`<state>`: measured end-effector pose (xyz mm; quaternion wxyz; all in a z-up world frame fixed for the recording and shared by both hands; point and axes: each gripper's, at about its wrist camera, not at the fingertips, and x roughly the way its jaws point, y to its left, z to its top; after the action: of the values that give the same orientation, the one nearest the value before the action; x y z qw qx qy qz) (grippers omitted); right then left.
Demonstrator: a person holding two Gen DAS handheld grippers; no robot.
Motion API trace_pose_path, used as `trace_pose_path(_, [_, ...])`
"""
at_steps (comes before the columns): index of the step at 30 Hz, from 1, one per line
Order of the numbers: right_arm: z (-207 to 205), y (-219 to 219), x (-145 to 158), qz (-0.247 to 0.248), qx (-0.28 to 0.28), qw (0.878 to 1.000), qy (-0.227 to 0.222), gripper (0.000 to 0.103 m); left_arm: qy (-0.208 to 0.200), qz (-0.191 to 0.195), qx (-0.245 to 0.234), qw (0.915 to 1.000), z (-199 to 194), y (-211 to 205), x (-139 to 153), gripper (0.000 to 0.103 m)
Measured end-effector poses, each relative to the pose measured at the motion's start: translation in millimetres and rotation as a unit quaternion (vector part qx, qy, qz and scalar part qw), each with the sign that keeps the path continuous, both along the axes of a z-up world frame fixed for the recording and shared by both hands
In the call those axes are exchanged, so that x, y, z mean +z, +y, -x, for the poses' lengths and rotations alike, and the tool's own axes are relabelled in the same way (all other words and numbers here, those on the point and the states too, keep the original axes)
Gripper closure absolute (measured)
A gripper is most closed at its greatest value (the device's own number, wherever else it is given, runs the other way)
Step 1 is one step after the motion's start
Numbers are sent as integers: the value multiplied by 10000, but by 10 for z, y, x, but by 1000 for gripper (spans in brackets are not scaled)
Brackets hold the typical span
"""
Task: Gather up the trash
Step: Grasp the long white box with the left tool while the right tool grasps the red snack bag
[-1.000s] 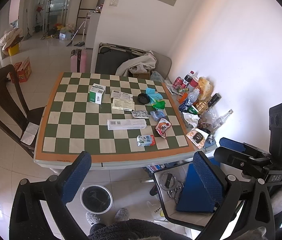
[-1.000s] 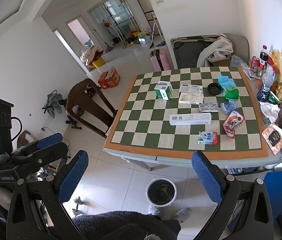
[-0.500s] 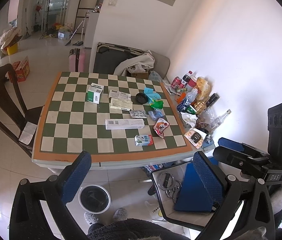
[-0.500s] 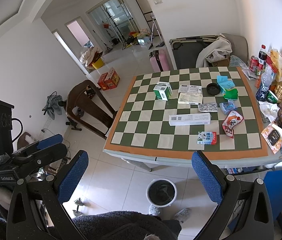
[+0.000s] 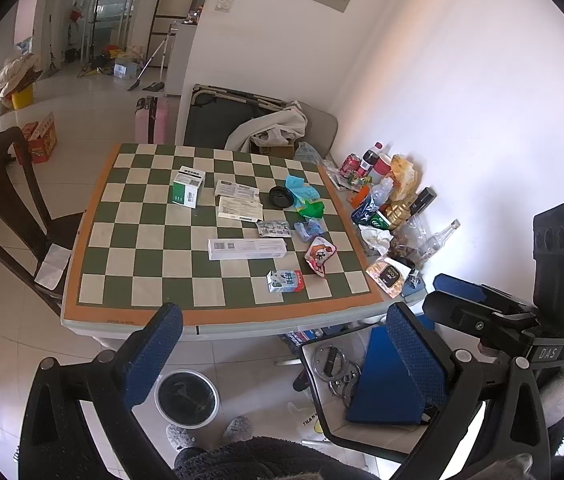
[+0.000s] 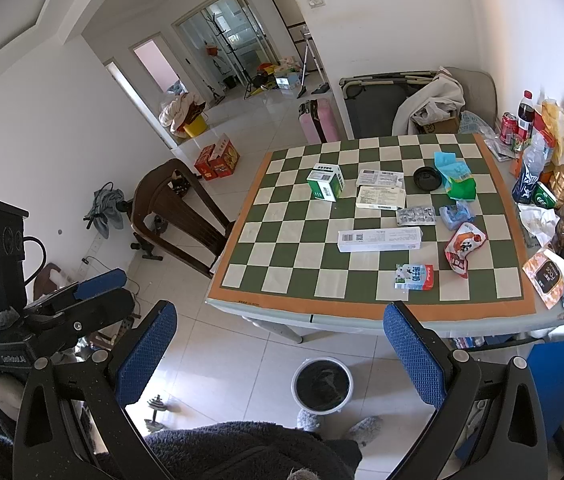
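Observation:
A checkered table [image 5: 130, 240] [image 6: 282, 248] holds scattered trash: a small milk carton [image 5: 285, 281] [image 6: 415, 277], a red snack wrapper [image 5: 319, 256] [image 6: 462, 249], a long white box [image 5: 247, 248] [image 6: 379, 239], a green-white box [image 5: 188, 187] [image 6: 325, 186], paper leaflets [image 5: 239, 203], a blister pack [image 5: 274, 228] and blue-green wrappers [image 5: 305, 196]. A round bin [image 5: 186, 398] [image 6: 323, 385] stands on the floor below the table's near edge. My left gripper [image 5: 282, 350] and right gripper [image 6: 280, 354] are both open and empty, held back from the table above the floor.
Bottles, cans and bags [image 5: 386, 196] crowd the table's right edge by the wall. A dark wooden chair [image 5: 6, 200] stands at the left. A blue folder on a stool [image 5: 390, 384] sits at the lower right. A folded cot [image 5: 234, 120] is behind the table.
Both views have drifted slightly back and up from the table. Both grippers stay open and empty; nothing on the table has moved.

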<state>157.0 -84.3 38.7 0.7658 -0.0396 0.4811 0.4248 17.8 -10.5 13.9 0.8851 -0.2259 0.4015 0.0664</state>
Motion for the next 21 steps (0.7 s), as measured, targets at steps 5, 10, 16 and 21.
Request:
trace_pose_path(5, [1, 0, -2, -4, -5, 10000, 0, 0, 0, 6, 0, 10000, 4, -4, -3, 0])
trace_pose_path(10, [-4, -16, -5, -13, -17, 10000, 8, 0, 26, -15, -9, 10000, -51, -30, 0, 0])
trace_pose_path(16, [-121, 106, -26, 198, -714, 9973, -15, 0, 550, -1240, 541, 9893, -399, -45, -175, 0])
trace_pose_path(21, [-337, 129, -281, 832, -1737, 9810, -246, 0, 996, -1494, 597, 9819, -832, 99, -565, 0])
